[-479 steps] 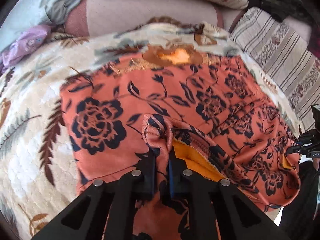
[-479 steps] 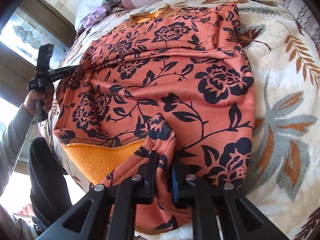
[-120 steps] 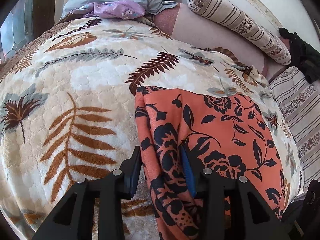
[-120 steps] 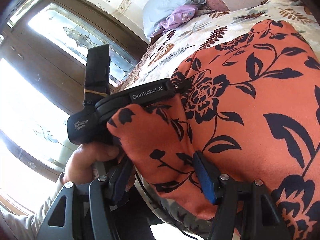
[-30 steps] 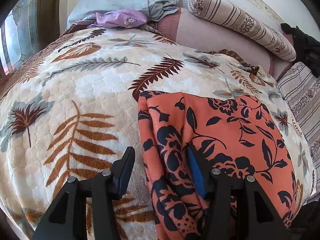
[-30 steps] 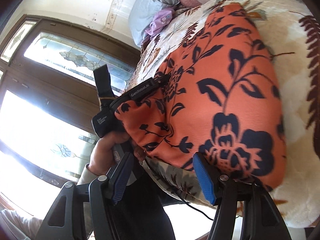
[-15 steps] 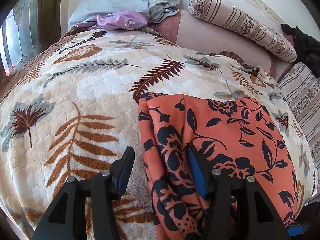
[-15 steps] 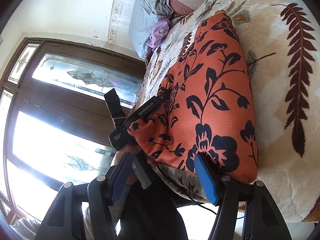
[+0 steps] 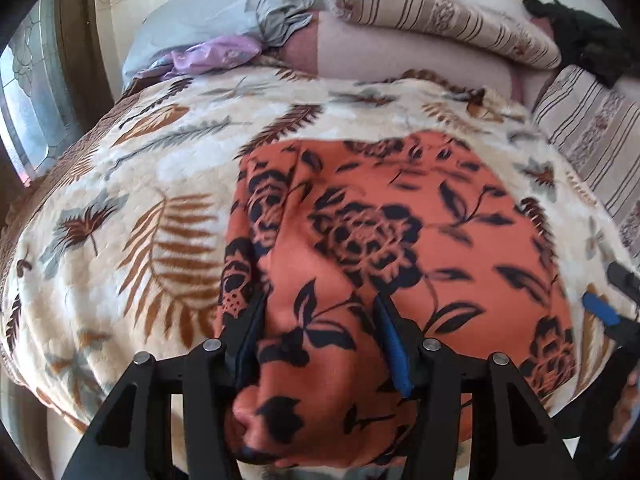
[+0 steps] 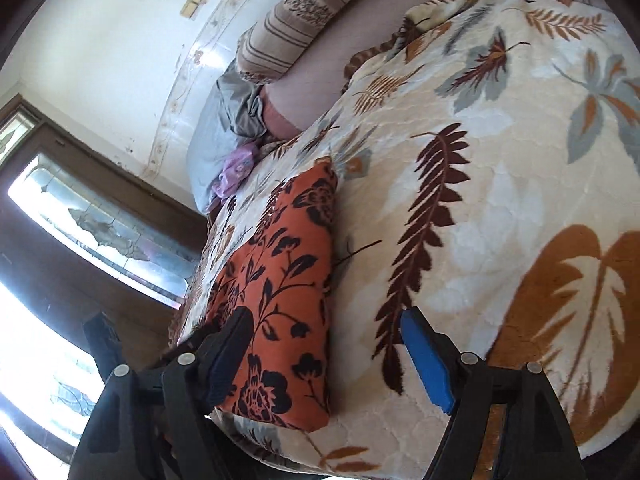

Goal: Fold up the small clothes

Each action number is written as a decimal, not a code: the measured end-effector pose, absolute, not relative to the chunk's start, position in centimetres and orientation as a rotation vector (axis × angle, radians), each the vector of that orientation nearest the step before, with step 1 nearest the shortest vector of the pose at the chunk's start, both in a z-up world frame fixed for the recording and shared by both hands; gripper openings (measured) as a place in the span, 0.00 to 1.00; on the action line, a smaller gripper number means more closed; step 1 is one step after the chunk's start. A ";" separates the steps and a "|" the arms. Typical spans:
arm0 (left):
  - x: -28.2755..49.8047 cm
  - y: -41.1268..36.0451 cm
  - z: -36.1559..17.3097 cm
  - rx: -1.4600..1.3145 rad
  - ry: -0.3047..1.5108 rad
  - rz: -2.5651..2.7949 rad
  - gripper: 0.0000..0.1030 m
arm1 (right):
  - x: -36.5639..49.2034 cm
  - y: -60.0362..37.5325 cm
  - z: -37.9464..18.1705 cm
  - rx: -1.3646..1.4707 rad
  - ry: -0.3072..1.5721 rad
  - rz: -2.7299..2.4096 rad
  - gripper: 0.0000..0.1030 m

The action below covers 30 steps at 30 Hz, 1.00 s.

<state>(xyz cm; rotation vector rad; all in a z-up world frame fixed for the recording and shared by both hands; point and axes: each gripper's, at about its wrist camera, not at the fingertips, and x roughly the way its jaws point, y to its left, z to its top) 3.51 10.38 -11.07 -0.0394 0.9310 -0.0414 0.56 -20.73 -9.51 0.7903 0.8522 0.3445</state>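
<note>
A folded orange garment [image 9: 380, 240] with black flowers lies on the leaf-patterned blanket [image 9: 140, 184]. My left gripper [image 9: 318, 332] is open just above its near edge, fingers wide on either side of a raised fold. In the right wrist view the garment [image 10: 280, 296] lies as a flat folded rectangle near the blanket's edge. My right gripper [image 10: 328, 356] is open and empty, off its right side, above the blanket [image 10: 500, 200]. Its blue-padded tip shows in the left wrist view [image 9: 600, 308].
Pillows stand at the bed's head: a grey one [image 9: 224, 28] with a purple cloth [image 9: 216, 56], a striped bolster [image 9: 440, 16] and a striped cushion [image 9: 592, 132]. A dark cloth [image 9: 584, 48] lies at the far right. A window [image 10: 100, 232] is to the left.
My left gripper has shifted right and stands centred over the garment's near edge. My right gripper has swung away to the right, off the garment and over bare blanket.
</note>
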 end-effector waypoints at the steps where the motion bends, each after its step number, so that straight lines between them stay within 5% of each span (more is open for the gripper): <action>1: 3.3 11.1 -11.0 -0.091 0.935 -0.046 0.50 | 0.5 -21.0 -9.5 0.788 0.852 0.340 0.77; 7: 2.0 11.8 -8.7 -0.073 0.900 -0.005 0.48 | 0.6 -20.1 -10.0 0.778 0.892 0.383 0.77; 9: 2.9 12.5 -11.2 -0.088 1.027 0.003 0.34 | 0.7 -19.4 -10.0 0.767 0.910 0.401 0.77; 30: 2.4 12.0 -3.6 -0.259 0.722 -0.131 0.32 | 2.7 -12.7 -10.0 0.653 1.081 0.529 0.77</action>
